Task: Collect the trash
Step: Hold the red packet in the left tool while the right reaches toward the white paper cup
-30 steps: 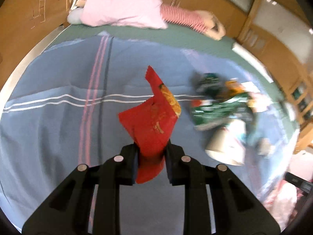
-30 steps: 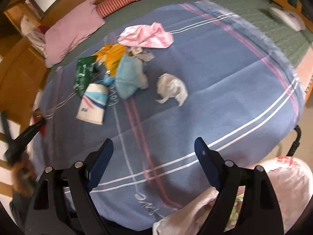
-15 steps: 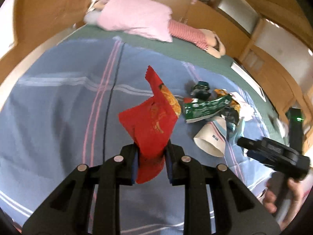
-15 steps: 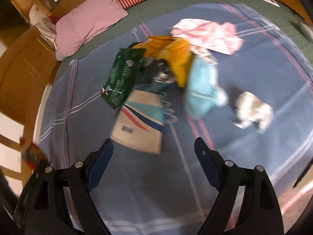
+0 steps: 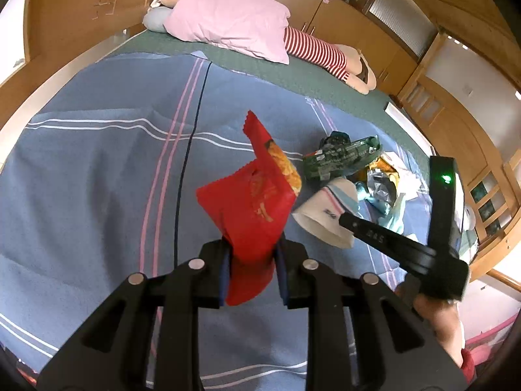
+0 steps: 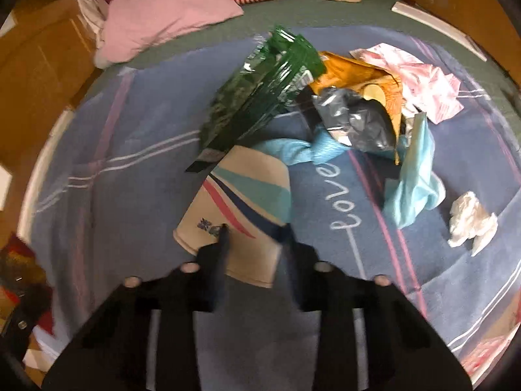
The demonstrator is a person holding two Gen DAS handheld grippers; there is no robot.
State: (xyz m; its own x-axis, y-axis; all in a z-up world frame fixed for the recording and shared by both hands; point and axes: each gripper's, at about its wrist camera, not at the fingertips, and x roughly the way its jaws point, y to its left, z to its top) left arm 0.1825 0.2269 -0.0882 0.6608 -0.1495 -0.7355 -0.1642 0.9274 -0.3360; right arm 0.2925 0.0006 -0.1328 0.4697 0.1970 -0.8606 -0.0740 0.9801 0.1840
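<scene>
My left gripper [image 5: 250,254] is shut on a red snack wrapper [image 5: 254,202] and holds it above the blue blanket [image 5: 97,179]. My right gripper [image 6: 255,238] has closed around the near end of a squashed paper cup [image 6: 241,208] with blue and pink stripes; its fingers are blurred. The same cup [image 5: 325,208] shows in the left wrist view, with the right gripper [image 5: 345,220] at it. Behind the cup lie a green wrapper [image 6: 260,91], an orange chip bag [image 6: 358,78], a light blue cloth [image 6: 413,179], a pink wrapper [image 6: 420,81] and a crumpled white tissue [image 6: 472,221].
A pink pillow [image 5: 228,16] and a doll with red striped legs [image 5: 312,49] lie at the head of the bed. Wooden cupboards [image 5: 456,114] stand to the right. A white flat strip [image 6: 436,22] lies on the green sheet.
My right gripper moved down and forward to the paper cup and its jaws closed from wide open onto the cup. My left gripper kept its hold on the red wrapper.
</scene>
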